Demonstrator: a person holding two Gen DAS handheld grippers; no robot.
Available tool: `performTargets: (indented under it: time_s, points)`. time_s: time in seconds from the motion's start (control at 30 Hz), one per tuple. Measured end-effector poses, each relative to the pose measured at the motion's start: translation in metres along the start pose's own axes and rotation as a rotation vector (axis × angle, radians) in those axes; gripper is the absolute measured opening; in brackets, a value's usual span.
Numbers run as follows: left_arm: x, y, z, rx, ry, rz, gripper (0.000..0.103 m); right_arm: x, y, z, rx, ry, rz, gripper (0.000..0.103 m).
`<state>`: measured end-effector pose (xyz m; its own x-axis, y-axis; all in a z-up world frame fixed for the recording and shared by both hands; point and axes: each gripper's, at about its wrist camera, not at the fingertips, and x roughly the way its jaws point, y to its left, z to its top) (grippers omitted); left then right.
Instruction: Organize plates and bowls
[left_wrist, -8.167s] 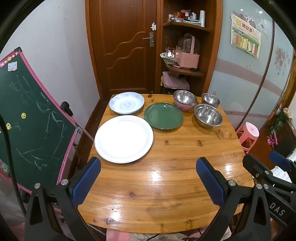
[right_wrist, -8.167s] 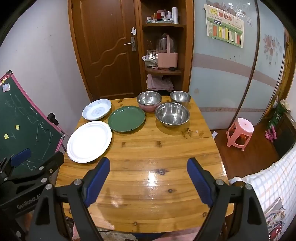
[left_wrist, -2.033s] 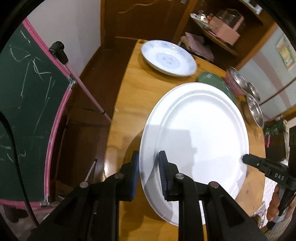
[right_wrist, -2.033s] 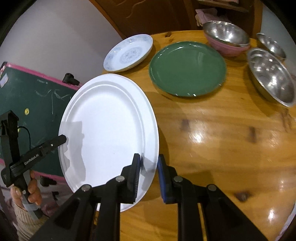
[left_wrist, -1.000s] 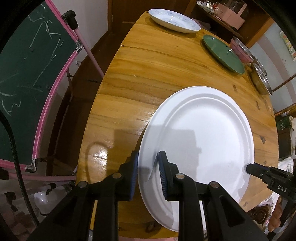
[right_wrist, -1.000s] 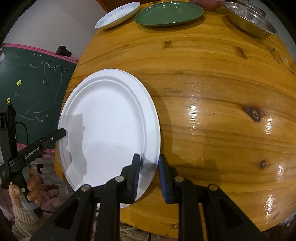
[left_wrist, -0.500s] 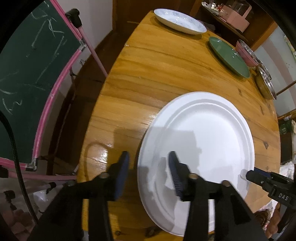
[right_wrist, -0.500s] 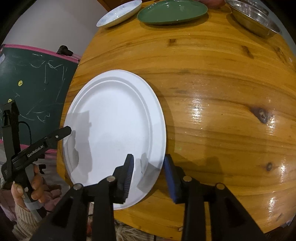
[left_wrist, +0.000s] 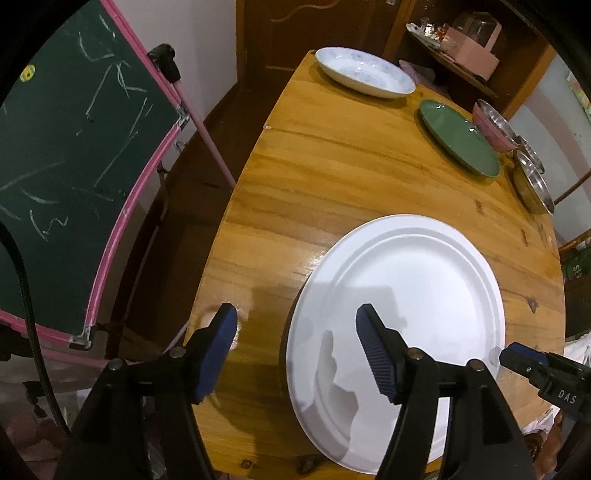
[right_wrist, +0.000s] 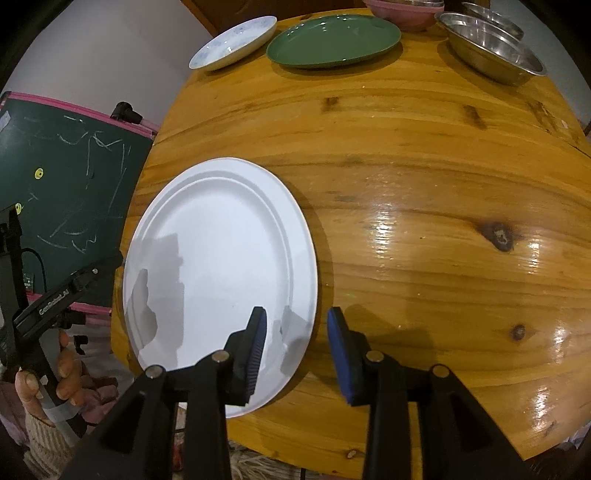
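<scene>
**White plate down at the table's near edge**

We see the white plate (left_wrist: 402, 295) lying flat on the wooden table (left_wrist: 332, 173), its near rim jutting over the table edge. Our left gripper (left_wrist: 295, 350) has just been opening; its jaws straddle the plate's left rim without touching. Our right gripper (right_wrist: 295, 339) stands apart across the right rim, pads clear. Its body reads "DAS"; the left's reads "GenRobot.AI". Farther off sit a patterned plate (right_wrist: 232, 42), a green plate (right_wrist: 332, 40) and steel bowls (right_wrist: 495, 48).

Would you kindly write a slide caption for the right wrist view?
Right gripper, jaws just opened, straddles the rim of the large white round plate lying flat on the glossy wooden table.
</scene>
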<state>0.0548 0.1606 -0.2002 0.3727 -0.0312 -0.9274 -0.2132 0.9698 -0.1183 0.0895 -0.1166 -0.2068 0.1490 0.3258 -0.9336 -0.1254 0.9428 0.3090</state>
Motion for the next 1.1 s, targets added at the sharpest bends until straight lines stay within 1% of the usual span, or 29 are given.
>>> performTargets:
  time_s: [0.13, 0.3, 0.47, 0.67, 0.8, 0.93, 1.1]
  points:
    - [-0.009, -0.008, 0.003, 0.023, -0.027, -0.012, 0.066, -0.004, -0.001, 0.002, 0.007, -0.019, -0.007, 0.034]
    - [-0.032, -0.028, 0.009, 0.079, -0.093, -0.019, 0.066, -0.013, -0.003, -0.001, 0.002, -0.053, -0.005, 0.034]
    - [-0.061, -0.053, 0.015, 0.112, -0.154, -0.061, 0.066, -0.026, -0.002, -0.004, -0.020, -0.104, -0.016, 0.034]
    - [-0.095, -0.085, 0.023, 0.184, -0.228, -0.082, 0.066, -0.060, 0.006, -0.006, -0.080, -0.211, -0.047, 0.034]
    - [-0.119, -0.109, 0.031, 0.236, -0.270, -0.102, 0.066, -0.085, 0.007, -0.001, -0.102, -0.279, -0.050, 0.034]
    - [-0.142, -0.135, 0.047, 0.293, -0.308, -0.131, 0.066, -0.111, 0.001, 0.007, -0.098, -0.344, -0.051, 0.034]
    - [-0.167, -0.163, 0.074, 0.344, -0.380, -0.149, 0.066, -0.139, -0.007, 0.026, -0.097, -0.417, -0.083, 0.034]
